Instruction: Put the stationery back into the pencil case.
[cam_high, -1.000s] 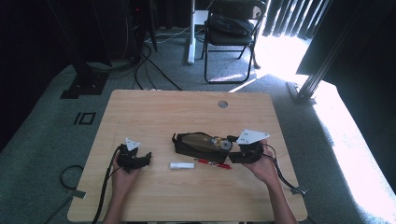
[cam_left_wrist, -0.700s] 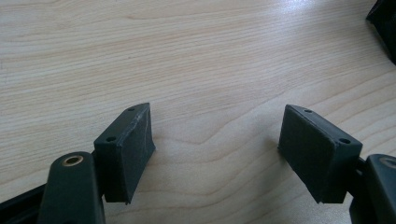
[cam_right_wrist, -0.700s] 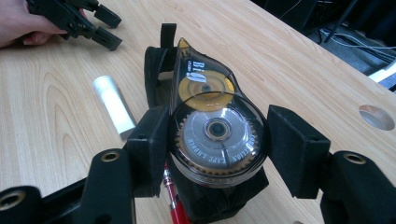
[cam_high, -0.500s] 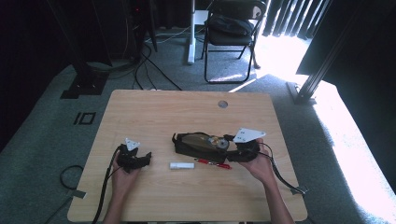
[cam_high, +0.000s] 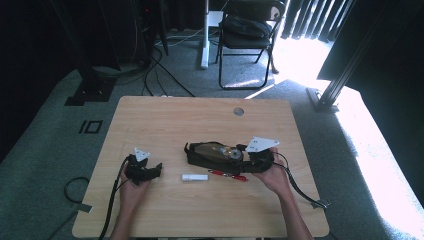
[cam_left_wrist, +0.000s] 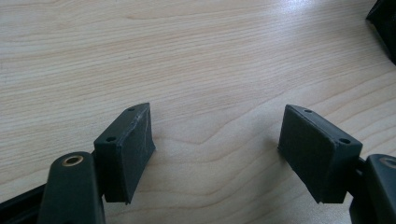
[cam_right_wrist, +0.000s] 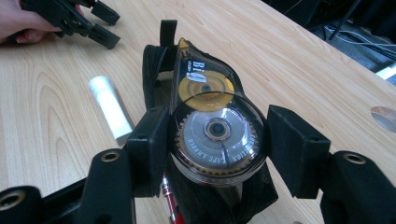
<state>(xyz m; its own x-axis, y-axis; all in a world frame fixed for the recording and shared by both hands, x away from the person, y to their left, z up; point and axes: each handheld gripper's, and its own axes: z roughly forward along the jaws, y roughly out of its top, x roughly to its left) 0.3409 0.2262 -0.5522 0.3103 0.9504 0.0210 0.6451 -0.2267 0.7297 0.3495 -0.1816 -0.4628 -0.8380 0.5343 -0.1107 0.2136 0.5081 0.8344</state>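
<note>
A clear correction tape dispenser (cam_right_wrist: 217, 126) with a yellow reel and a toothed wheel sits between the pads of my right gripper (cam_right_wrist: 217, 154), which is shut on its round body. It hangs just over an open black pencil pouch (cam_right_wrist: 154, 70). From above, the right gripper (cam_high: 245, 157) is at the pouch's (cam_high: 200, 157) right end, with the dispenser (cam_high: 225, 151) lying along its top. My left gripper (cam_high: 155, 170) rests on the table (cam_high: 200, 120) to the left, open, with only bare wood between its pads (cam_left_wrist: 130, 149).
A white stick-shaped tube (cam_high: 194, 177) and a red pen (cam_high: 227, 175) lie just in front of the pouch. A round cable hole (cam_high: 238, 111) is set in the table's far side. A folding chair (cam_high: 250, 30) stands on the carpet beyond.
My right gripper has edged slightly to the left with the dispenser in it. The left gripper has stayed where it was.
</note>
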